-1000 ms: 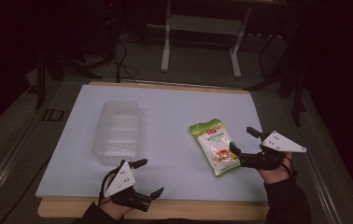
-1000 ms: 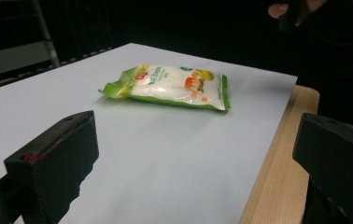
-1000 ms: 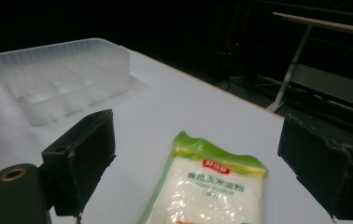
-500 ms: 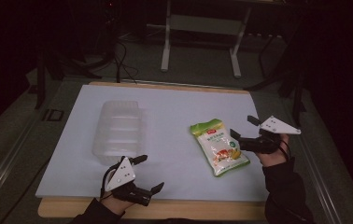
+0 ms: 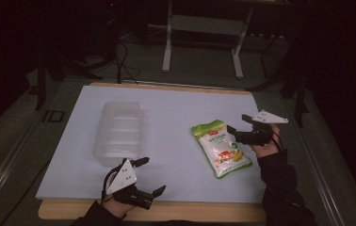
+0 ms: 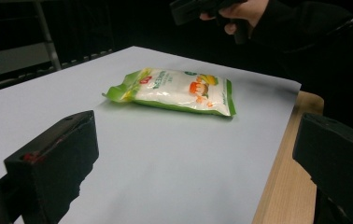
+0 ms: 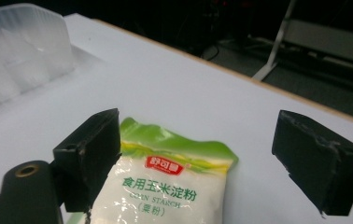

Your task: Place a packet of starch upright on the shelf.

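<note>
From above, a green-and-white plastic pouch of corn starch [image 5: 221,147] lies flat on the white table sheet [image 5: 176,117], well to the right of a clear ribbed plastic tray [image 5: 118,132] that sits upside down on the same sheet. The right gripper [image 5: 236,125] hangs at the pouch's right edge, its black jaws pointing across the pouch's upper half. They have just been closing a little, yet they stand wide apart and grip nothing. The left gripper [image 5: 151,175] waits near the sheet's front edge, just in front of the tray and well apart from the pouch, jaws spread and empty.

In the left gripper view the pouch [image 6: 174,91] lies beyond the two black jaws, in the gap between them but far off, its green sealed end turned to the left. Both jaws stand wide with bare sheet [image 6: 165,154] between. The person's other hand [image 6: 233,11] with its gripper hovers above the pouch's far side.

In the right gripper view the pouch [image 7: 170,186] lies low between the jaws, nearer the left one, which overlaps its green top corner in the picture. Whether that jaw touches it I cannot tell. The right jaw stands well clear of it. The tray [image 7: 18,49] sits beyond the pouch at upper left.
</note>
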`<state>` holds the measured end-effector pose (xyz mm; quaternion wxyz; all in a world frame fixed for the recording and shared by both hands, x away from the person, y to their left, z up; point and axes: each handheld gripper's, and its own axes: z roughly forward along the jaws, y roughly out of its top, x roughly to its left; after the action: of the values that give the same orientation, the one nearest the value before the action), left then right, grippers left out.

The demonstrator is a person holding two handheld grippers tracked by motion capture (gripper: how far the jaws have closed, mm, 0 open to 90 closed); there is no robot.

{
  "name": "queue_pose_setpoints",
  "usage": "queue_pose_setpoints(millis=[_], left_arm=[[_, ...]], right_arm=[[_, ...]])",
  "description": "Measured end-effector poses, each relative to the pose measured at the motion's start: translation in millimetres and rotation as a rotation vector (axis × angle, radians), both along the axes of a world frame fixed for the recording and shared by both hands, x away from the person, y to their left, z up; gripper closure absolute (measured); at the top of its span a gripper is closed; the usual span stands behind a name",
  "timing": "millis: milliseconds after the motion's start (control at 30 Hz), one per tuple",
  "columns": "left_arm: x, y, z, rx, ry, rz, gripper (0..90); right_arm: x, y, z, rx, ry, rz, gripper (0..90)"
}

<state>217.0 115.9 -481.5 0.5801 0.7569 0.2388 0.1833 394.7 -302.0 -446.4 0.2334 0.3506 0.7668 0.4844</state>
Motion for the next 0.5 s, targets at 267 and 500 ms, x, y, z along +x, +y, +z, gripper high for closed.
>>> queue_pose_setpoints(millis=[267,500], left_arm=[[0.7,0.3,-0.7,0.003,0.003,0.001,0.5],[1.1,-0.3,-1.4,0.007,0.011,-0.004,0.5]], right_arm=[[24.6,-0.6,-27.6,-0.028,0.088,-0.025,25.0],[39.1,0.9,-48.0,-0.060,0.149,-0.044,28.2]])
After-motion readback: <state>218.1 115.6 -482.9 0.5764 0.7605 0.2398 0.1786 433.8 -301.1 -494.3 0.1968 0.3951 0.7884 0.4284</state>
